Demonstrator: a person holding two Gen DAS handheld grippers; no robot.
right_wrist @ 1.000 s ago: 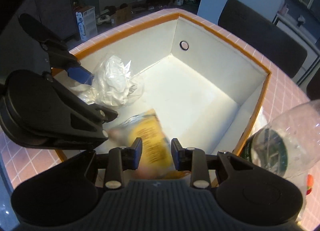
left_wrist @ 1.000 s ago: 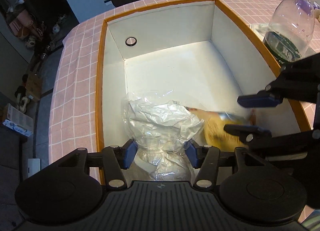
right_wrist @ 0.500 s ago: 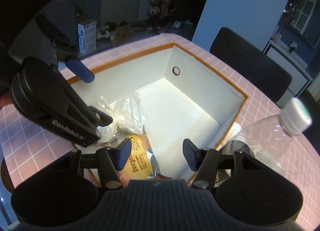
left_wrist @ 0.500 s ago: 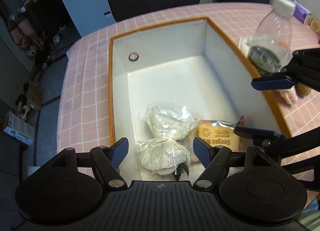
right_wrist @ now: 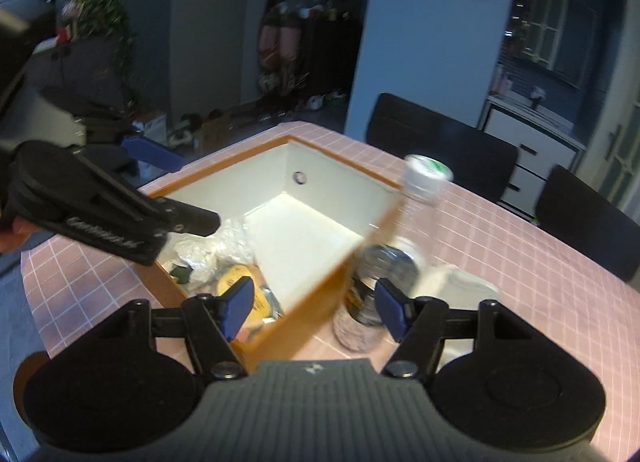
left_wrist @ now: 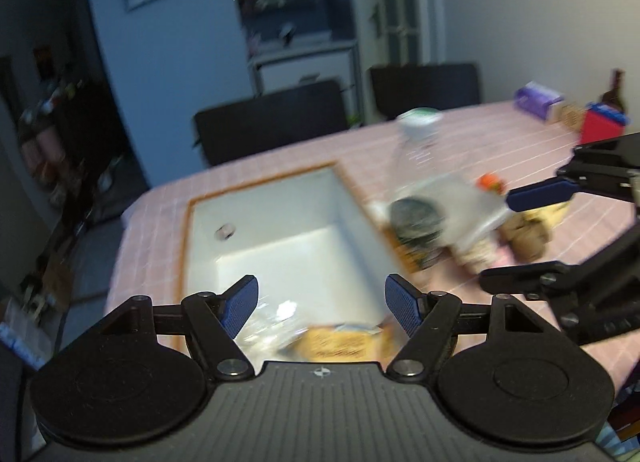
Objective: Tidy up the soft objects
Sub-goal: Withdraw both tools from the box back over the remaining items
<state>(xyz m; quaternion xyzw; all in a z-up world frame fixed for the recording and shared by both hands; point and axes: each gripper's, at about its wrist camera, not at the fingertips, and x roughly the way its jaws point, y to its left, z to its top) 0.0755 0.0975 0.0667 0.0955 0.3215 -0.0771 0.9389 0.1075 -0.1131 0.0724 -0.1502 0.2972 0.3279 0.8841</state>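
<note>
A white box with an orange rim (left_wrist: 280, 178) (right_wrist: 344, 170) sits on the pink checked table. In its near corner lie a clear plastic bag of white stuff (right_wrist: 208, 250) (left_wrist: 272, 322) and a yellow snack packet (right_wrist: 240, 286) (left_wrist: 340, 342). My left gripper (left_wrist: 322, 306) is open and empty, raised above the box's near end. My right gripper (right_wrist: 316, 310) is open and empty, above the box's right wall. Soft brown items (left_wrist: 524, 234) lie on the table right of the box, blurred.
A clear plastic bottle with a white cap (left_wrist: 416, 198) (right_wrist: 384, 274) stands just right of the box, on a clear wrapper (right_wrist: 460, 282). Black chairs (left_wrist: 272, 122) (right_wrist: 440, 154) stand behind the table. A purple pack (left_wrist: 538, 98) and red box (left_wrist: 602, 126) sit at the far right.
Both grippers let go of the bag and the packet, which lie in the box. Both have since lifted up and back, tilting toward the room.
</note>
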